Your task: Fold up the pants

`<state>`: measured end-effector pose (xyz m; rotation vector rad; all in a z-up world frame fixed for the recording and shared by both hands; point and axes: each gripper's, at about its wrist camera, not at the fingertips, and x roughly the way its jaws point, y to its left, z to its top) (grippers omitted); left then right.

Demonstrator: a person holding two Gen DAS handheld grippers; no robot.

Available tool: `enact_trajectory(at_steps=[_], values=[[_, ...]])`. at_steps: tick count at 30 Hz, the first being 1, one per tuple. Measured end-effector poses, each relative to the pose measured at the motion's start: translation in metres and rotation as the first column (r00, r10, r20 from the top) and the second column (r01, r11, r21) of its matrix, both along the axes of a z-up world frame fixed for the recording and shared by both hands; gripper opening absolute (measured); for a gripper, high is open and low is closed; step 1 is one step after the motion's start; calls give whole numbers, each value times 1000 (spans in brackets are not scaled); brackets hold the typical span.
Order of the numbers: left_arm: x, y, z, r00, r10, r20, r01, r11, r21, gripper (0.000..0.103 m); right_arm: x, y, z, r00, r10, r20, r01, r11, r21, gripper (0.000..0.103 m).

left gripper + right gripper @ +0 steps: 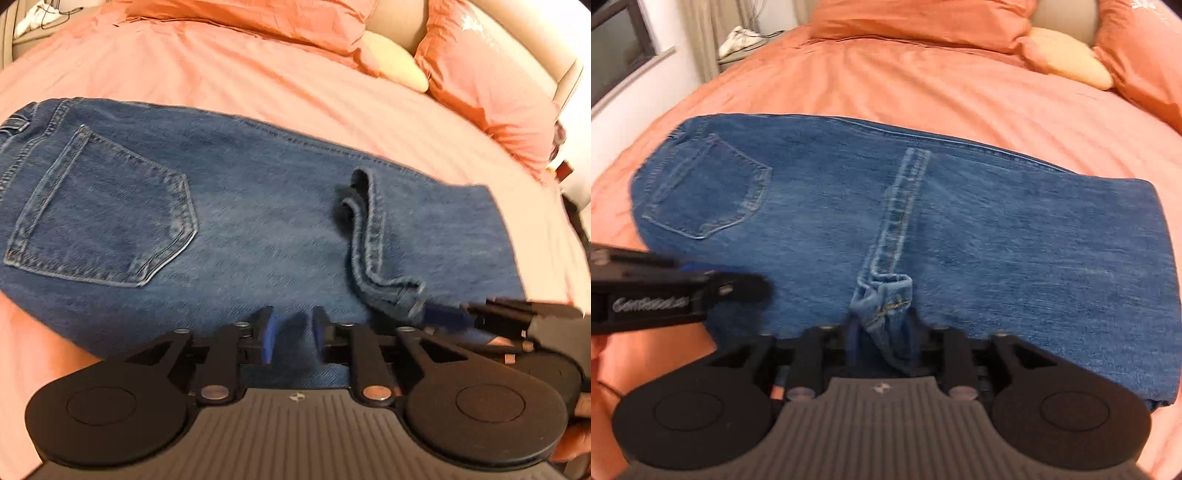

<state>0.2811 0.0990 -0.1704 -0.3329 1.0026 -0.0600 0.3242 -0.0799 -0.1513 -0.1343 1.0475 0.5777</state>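
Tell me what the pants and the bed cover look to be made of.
Pants: seemingly blue denim, matte and slightly faded, with contrast-stitched seams and a patch pocket. Bed cover: probably woven cotton, orange with a faint stripe and soft creases; the fibre itself is uncertain.

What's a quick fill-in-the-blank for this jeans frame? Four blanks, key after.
1. The jeans lie folded on the bed, one back ___ facing up.
2. It sits at the jeans' ___ end in both views.
3. The right gripper has the leg ___ between its fingers.
4. The left gripper holds its jaws ___ over the denim.
Missing: pocket; left; hem; open.
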Motion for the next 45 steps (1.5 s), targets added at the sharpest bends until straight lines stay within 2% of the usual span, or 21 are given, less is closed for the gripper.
enact_trajectory(at_steps=[3, 6, 9, 13, 15, 19, 27, 30, 35, 36, 38, 39, 40, 43, 45], values=[[6, 3, 3, 1000, 5, 15, -4, 1000, -28, 36, 1, -6, 16, 1000, 10, 6, -11, 1000, 16, 44], [15, 4, 6, 999, 20, 31, -19, 998, -58, 50, 1, -21, 33, 998, -10, 62, 8, 1000, 27, 48], [22, 6, 7, 999, 27, 37, -22, 992, -127, 58, 12, -42, 39, 990, -84, 116, 85, 996, 1, 47], [34, 6, 2, 999, 44, 25, -37, 976, -216, 67, 28, -62, 30, 978, -168, 126, 173, 985, -30, 39], [39, 4, -1, 999, 41, 21, -34, 969, -243, 68, 34, -70, 22, 975, -192, 116, 197, 980, -35, 32], [52, 4, -7, 1000, 21, 11, -17, 953, -303, 73, 47, -79, 11, 975, -204, 92, 207, 978, -21, 26], [77, 15, -22, 1000, -11, -26, 1, 928, -373, 75, 65, -76, -6, 990, -133, 37, 133, 991, 5, 27], [87, 9, -30, 999, -28, -37, 11, 924, -381, 76, 70, -75, -17, 993, -115, -2, 115, 993, 19, 29], [105, -4, -49, 998, -33, -45, 13, 918, -398, 77, 71, -78, -28, 995, -104, -12, 104, 994, 39, 29], [107, -6, -52, 999, -36, -34, 19, 913, -407, 76, 71, -79, -29, 994, -104, -16, 105, 993, 47, 28], [111, -11, -53, 999, -42, -19, 30, 910, -413, 60, 73, -82, -30, 994, -105, -24, 106, 993, 60, 27], [112, -14, -53, 999, -50, -20, 38, 915, -401, 39, 73, -83, -30, 994, -106, -28, 108, 992, 67, 27], [113, -17, -51, 998, -52, -19, 41, 930, -365, 28, 74, -84, -30, 994, -106, -30, 108, 992, 72, 27], [106, -26, -34, 994, -87, 68, 103, 950, -294, 20, 73, -87, -27, 994, -104, -26, 106, 991, 83, 27], [96, -38, -10, 974, -142, 175, 176, 965, -193, 19, 71, -93, -21, 994, -111, 1, 110, 990, 89, 27]])
